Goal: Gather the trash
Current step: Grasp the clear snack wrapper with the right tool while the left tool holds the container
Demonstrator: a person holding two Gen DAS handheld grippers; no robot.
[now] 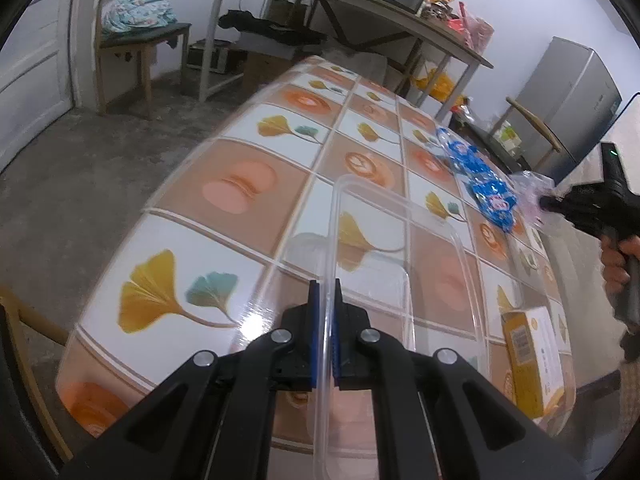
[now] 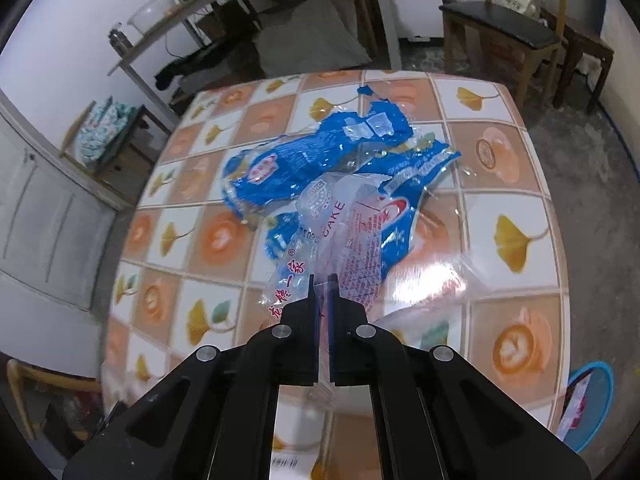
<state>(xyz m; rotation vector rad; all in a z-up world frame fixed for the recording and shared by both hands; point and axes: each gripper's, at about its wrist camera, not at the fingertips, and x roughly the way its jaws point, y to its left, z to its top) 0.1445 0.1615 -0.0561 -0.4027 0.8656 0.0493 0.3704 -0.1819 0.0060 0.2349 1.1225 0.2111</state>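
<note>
On the patterned tabletop [image 1: 224, 200], toward its near edge: clear plastic tray [image 1: 400, 240], rim pinched between the fingers [image 1: 314, 300] of the left gripper [image 1: 325, 286], which stand narrow on the thin wall. Nothing seen inside the tray; tile pattern of ginkgo leaves and coffee cups shows through its floor. Yellow carton [image 1: 532, 360] lying just beside the tray on its right, near the table corner.

Further along the tabletop: torn blue snack wrapper [image 2: 304, 160], crumpled and spread flat in two lobes. Over its near part, clear cake wrapper [image 2: 340, 236] with red print and the word CAKE. Right gripper [image 2: 323, 280] clamped narrow on the near end of the clear cake wrapper, film visible between the fingers [image 2: 309, 292]; jaws only just brought together on it. Whether the wrapper is lifted clear of the tabletop cannot be told. From the left wrist view, right gripper seen at the far right, held by a hand [image 1: 618, 264], tip at the clear film beside the blue wrapper.

Beyond the right edge of the tabletop, low down: blue bin [image 2: 592, 404], with a piece of printed packaging inside.
</note>
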